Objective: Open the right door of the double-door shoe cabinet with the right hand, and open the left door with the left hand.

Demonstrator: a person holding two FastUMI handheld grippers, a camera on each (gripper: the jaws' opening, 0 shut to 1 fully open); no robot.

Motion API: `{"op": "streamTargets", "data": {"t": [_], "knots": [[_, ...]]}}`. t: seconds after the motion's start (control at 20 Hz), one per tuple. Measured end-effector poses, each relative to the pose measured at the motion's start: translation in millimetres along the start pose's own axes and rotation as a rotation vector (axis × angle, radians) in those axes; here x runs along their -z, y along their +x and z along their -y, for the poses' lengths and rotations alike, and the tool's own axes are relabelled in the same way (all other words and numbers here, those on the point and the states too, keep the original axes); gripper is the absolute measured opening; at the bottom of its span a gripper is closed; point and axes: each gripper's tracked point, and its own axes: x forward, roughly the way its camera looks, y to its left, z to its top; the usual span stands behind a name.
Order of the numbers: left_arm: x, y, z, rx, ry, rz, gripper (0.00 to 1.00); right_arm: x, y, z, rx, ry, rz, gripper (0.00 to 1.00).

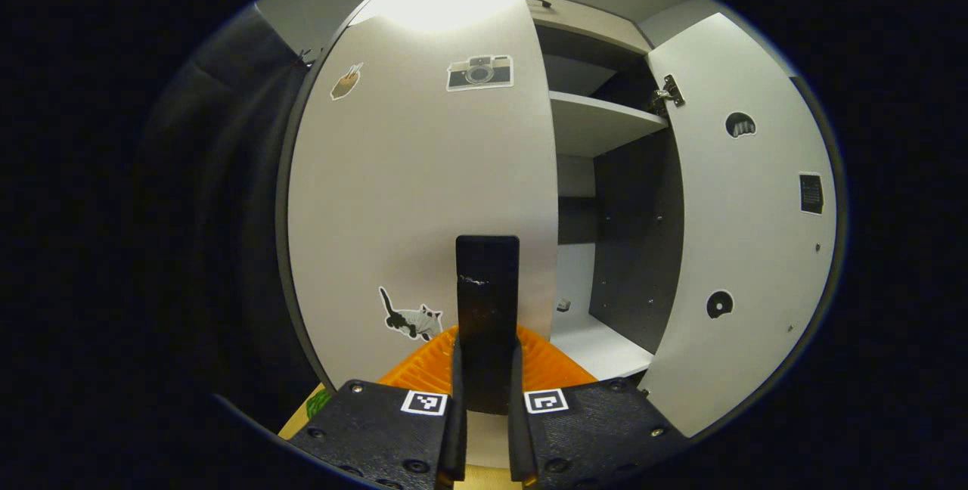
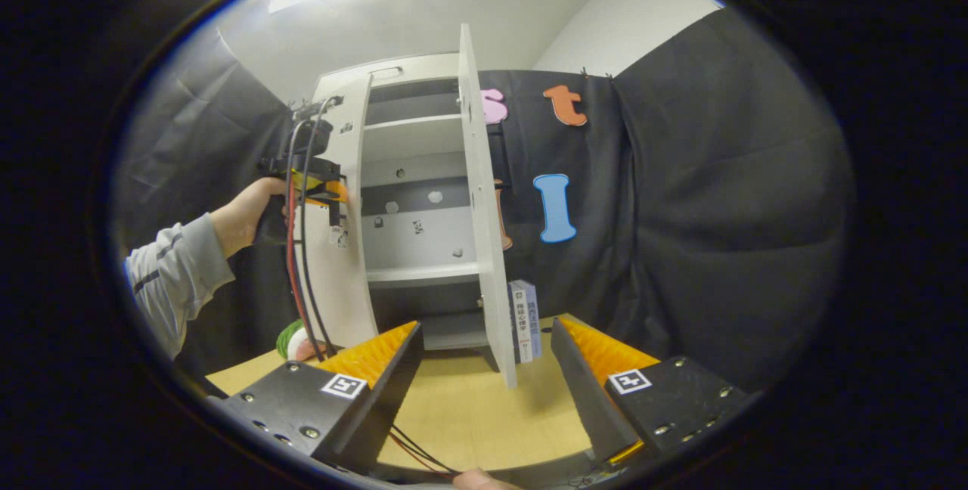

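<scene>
The white shoe cabinet stands on the table with both doors swung out. In the left gripper view my left gripper is shut on the black handle of the left door, which carries several stickers and stands partly open. The right door hangs wide open past the shelves. In the right gripper view my right gripper is open and holds nothing, well back from the right door, which I see edge-on. A hand holds the left gripper against the left door.
Upright books stand beside the right door's lower edge. A green and white object lies on the wooden table by the left door. Cables hang from the left gripper. Black cloth walls surround the cabinet.
</scene>
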Motion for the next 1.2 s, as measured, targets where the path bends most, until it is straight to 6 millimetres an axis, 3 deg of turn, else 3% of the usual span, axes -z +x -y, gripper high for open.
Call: {"op": "streamTargets", "data": {"t": [0.2, 0.6, 0.9, 1.2], "knots": [[0.2, -15.7, -4.6, 0.058, 0.01, 0.006, 0.23, 1.2, 0.8, -1.4, 0.003, -0.009, -0.001, 1.0], [-1.1, -63.9, -33.4, 0.077, 0.016, 0.021, 0.23, 1.9, 0.3, -2.2, -0.003, -0.011, -0.006, 1.0], [-3.0, -104.7, -88.7, 0.016, 0.049, 0.042, 0.19, 8.5, 3.1, -10.3, -0.014, -0.026, -0.022, 1.0], [-3.9, -121.9, -141.1, -0.058, 0.051, 0.053, 0.09, 13.1, 3.5, -20.5, -0.022, -0.04, -0.033, 1.0]]}}
